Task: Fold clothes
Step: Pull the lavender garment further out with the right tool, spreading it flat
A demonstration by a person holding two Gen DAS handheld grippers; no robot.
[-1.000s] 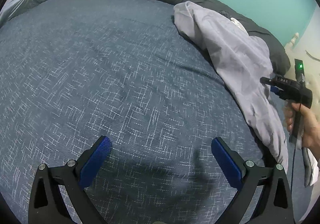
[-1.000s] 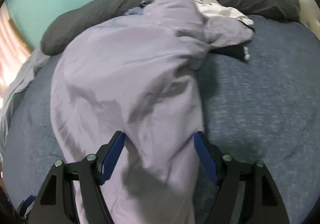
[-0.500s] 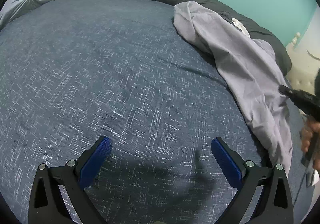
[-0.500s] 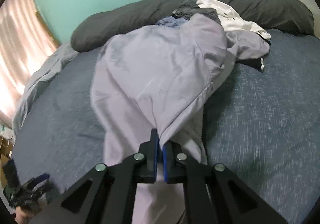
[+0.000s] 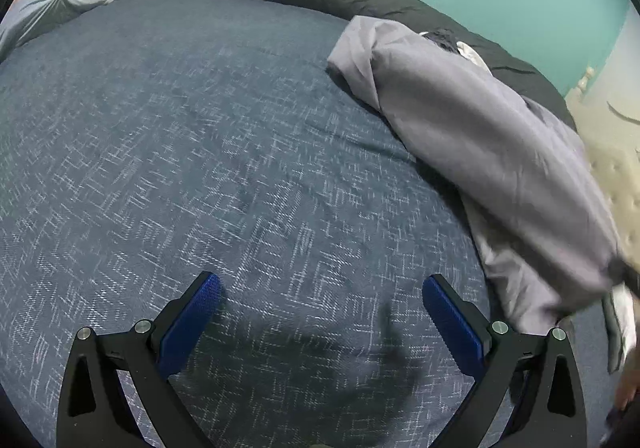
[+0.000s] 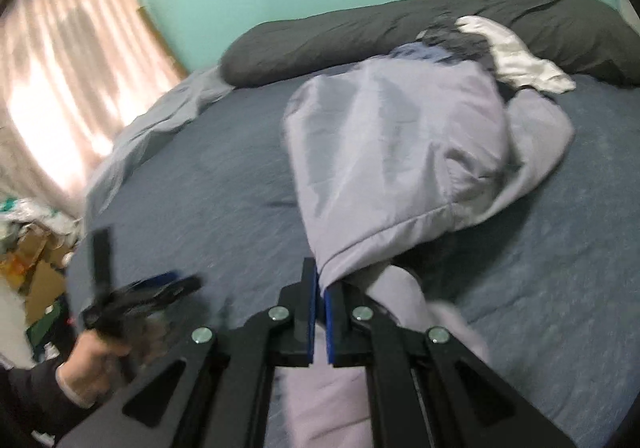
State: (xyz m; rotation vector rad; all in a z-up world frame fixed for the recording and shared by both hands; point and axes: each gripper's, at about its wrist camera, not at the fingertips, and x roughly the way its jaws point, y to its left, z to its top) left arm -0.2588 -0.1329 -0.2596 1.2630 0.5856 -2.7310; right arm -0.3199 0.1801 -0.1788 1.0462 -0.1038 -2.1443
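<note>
- The right gripper (image 6: 319, 290) has its two blue pads squeezed tight on the edge of the pale purple garment (image 6: 400, 152). Pinching the edge lets the cloth be pulled along without slipping out.
- From that pinched edge the garment stretches away across the blue bed cover (image 6: 208, 184), with the far part lying bunched near the dark pillow (image 6: 360, 36). It probably needs to be spread flat before it can be folded.
- A white cloth (image 6: 516, 56) lies behind it, waiting in the pile.
- The left gripper (image 5: 320, 312) has its pads spread wide apart with nothing between them. It hangs over a bare part of the bed cover, ready to grab another edge.
</note>
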